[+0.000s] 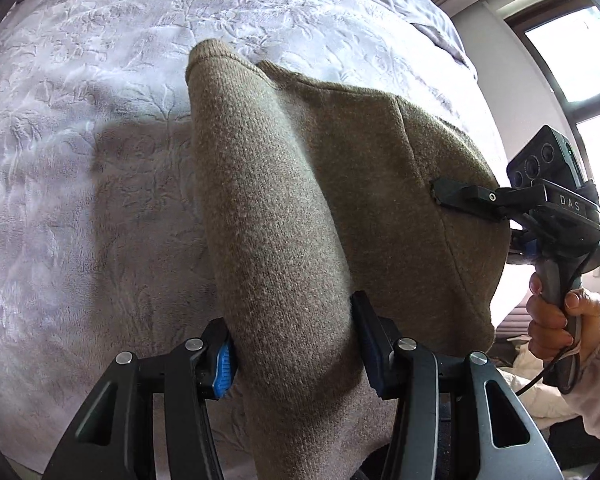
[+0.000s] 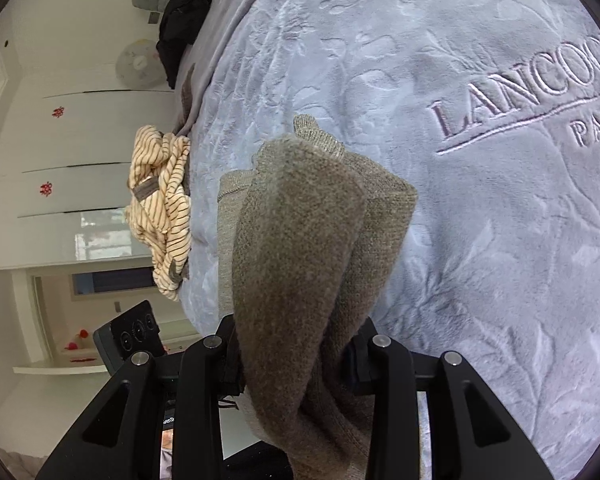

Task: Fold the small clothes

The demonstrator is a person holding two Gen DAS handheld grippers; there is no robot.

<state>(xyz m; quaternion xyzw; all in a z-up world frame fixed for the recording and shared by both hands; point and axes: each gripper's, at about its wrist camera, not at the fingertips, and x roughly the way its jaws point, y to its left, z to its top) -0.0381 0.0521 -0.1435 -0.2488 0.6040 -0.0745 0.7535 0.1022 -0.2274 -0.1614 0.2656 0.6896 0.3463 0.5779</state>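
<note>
A small brown knit garment (image 1: 300, 184) hangs lifted above the bed, held by both grippers. My left gripper (image 1: 294, 344) is shut on a thick fold of it, and the fabric drapes down between the fingers. My right gripper (image 1: 440, 196) comes in from the right in the left wrist view and pinches the garment's far edge. In the right wrist view the right gripper (image 2: 296, 356) is shut on bunched brown fabric (image 2: 300, 240), whose far end touches the blanket.
A pale lilac embossed blanket (image 1: 100, 160) covers the bed, with stitched lettering (image 2: 520, 96). A striped cream garment (image 2: 162, 196) lies crumpled at the bed's edge, and dark clothes (image 2: 188, 12) lie beyond it. A window (image 1: 580, 60) and white cupboards (image 2: 60, 140) surround the bed.
</note>
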